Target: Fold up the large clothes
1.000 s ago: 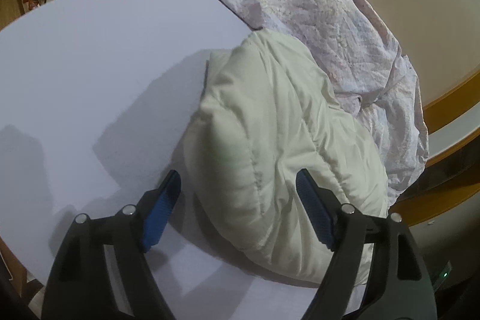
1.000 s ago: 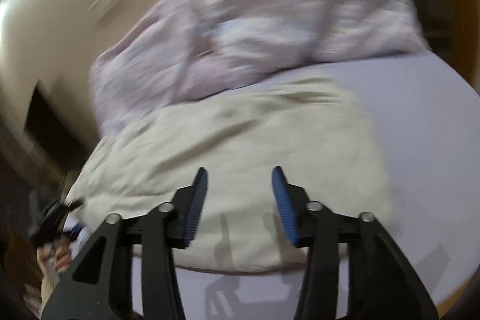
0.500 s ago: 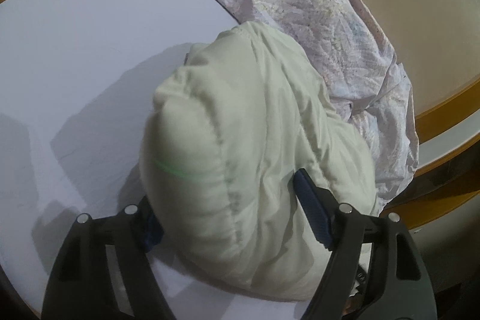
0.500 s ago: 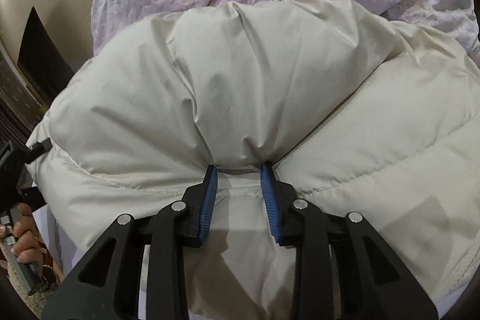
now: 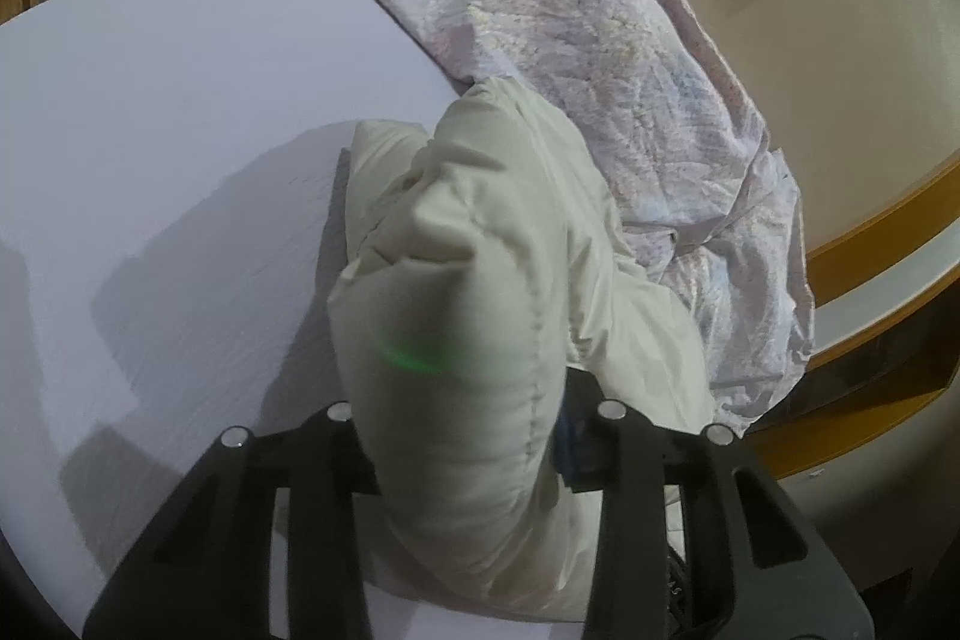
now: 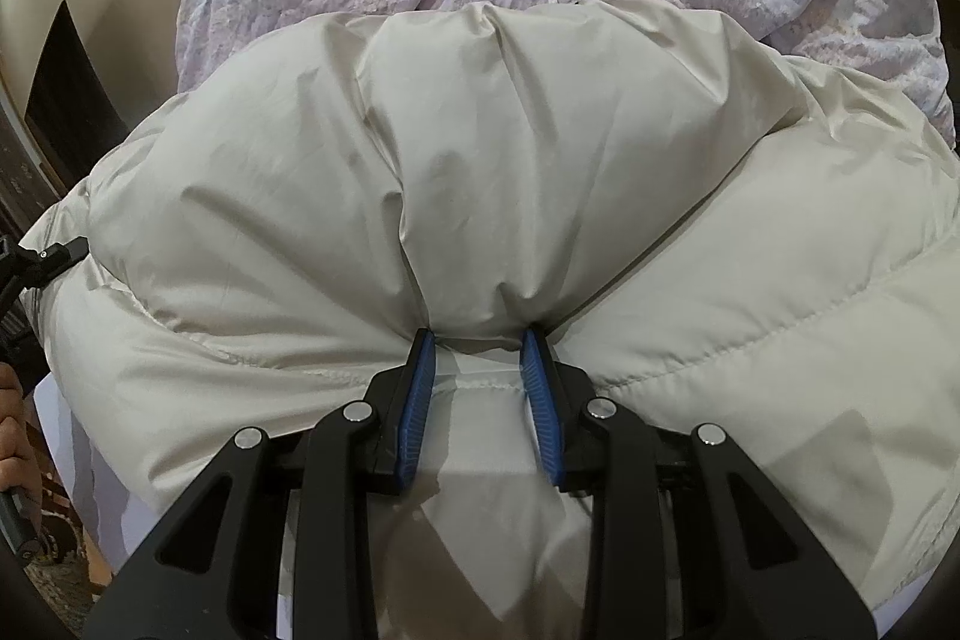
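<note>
Since a second back: both tongs down into the cream puffer jacket (image 5: 480, 280), once merely framed by wide jaws. Left gripper (image 5: 462, 436) closing on a thick padded roll, pads buried in it, probably pressing, though mostly hidden. Right gripper (image 6: 477, 388) clamped narrowly on a pinched fold of the jacket (image 6: 480, 160), blue ribbed pads (image 6: 416, 400) visible. Smooth, quilted, puffy shell, stitched seams. Jacket on the near right of the pale lilac table (image 5: 180, 130), against a crumpled floral sheet (image 5: 570, 10) on the far side.
</note>
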Tool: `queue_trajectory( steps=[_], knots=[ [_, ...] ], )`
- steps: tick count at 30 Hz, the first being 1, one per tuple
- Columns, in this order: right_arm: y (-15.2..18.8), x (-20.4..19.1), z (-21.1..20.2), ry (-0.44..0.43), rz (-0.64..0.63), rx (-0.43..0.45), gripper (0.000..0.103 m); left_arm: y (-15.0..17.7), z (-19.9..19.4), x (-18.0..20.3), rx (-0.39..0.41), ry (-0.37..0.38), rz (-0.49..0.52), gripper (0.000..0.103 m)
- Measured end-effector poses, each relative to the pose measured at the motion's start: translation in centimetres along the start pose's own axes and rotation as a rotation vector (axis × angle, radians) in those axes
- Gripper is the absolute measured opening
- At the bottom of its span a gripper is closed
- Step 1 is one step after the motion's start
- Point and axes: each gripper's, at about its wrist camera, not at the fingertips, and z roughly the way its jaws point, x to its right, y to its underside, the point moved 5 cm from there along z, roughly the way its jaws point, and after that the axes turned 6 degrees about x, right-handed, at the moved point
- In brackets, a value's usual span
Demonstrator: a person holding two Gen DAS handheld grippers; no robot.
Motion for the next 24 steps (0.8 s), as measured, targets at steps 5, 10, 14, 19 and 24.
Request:
queue_trajectory(
  steps=[5, 10, 14, 19, 24],
  knots=[
    [0.0, -0.2, 0.0, 0.012, -0.013, 0.010, 0.033, 0.1, 0.4, -0.6, -0.004, -0.008, -0.023, 0.041],
    [0.1, -0.2, -0.1, 0.012, -0.015, 0.013, 0.033, -0.2, -0.5, 1.8, 0.020, 0.016, 0.055, 0.030],
    [0.1, -0.2, -0.1, 0.015, -0.018, 0.017, 0.033, -0.2, -1.7, 4.7, 0.051, 0.061, 0.126, 0.028],
    [0.1, -0.2, -0.1, 0.014, -0.019, 0.020, 0.033, 0.2, -3.0, 9.0, 0.082, 0.127, 0.224, 0.027],
    [0.2, -0.3, -0.1, 0.010, -0.019, 0.021, 0.033, 1.2, -3.7, 13.4, 0.095, 0.191, 0.322, 0.027]
  ],
)
